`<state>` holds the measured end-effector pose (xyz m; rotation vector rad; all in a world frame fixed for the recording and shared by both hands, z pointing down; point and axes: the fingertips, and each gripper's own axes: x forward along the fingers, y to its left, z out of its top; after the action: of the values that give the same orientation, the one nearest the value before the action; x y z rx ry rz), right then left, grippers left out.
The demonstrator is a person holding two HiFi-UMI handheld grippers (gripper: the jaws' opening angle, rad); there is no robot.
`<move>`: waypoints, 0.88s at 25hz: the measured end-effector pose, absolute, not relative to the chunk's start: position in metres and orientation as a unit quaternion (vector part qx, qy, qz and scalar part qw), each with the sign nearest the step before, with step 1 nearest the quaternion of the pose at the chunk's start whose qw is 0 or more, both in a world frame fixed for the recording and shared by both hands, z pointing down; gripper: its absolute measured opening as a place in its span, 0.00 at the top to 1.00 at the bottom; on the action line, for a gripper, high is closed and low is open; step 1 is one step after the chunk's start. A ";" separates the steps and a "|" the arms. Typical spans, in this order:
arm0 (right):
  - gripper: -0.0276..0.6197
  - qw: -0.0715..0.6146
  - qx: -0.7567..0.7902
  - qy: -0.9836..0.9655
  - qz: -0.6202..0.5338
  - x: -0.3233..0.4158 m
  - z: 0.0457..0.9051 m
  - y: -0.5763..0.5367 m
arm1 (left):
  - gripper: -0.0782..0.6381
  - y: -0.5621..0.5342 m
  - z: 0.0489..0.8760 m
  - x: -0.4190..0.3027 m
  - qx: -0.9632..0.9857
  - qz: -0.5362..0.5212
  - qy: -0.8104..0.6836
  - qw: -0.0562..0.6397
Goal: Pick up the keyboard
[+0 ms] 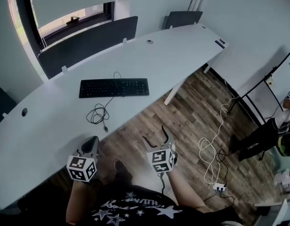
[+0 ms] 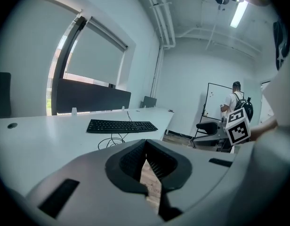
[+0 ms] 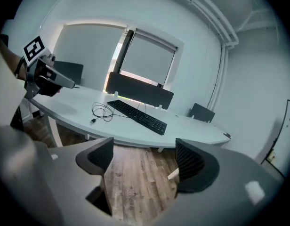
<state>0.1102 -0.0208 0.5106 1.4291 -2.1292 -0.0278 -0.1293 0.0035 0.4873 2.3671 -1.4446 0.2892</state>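
The black keyboard point(image 1: 114, 87) lies flat near the middle of the long white desk point(image 1: 51, 126), with its coiled cable point(image 1: 99, 113) trailing toward the near edge. It also shows in the left gripper view as the keyboard point(image 2: 121, 125) and in the right gripper view as the keyboard point(image 3: 138, 116). Both grippers hang well short of it, off the desk's near edge and over the wooden floor. My left gripper point(image 1: 92, 142) point(image 2: 146, 157) is shut with nothing in it. My right gripper point(image 1: 154, 134) point(image 3: 142, 161) is open and empty.
A dark partition panel point(image 1: 88, 44) runs along the desk's far edge, with a chair point(image 1: 182, 18) behind it. A white cable and power strip point(image 1: 215, 166) lie on the floor at right. A person point(image 2: 237, 102) stands by a whiteboard at the right.
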 end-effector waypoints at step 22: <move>0.29 0.496 0.462 -0.716 -0.163 0.079 0.579 -0.244 | 0.88 -0.152 0.498 -0.167 0.827 0.104 -0.520 0.188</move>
<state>0.0788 -0.2441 0.5792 1.1198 -1.7353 -0.3959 -0.1671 -0.1524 0.4981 2.3260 -1.4622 0.2921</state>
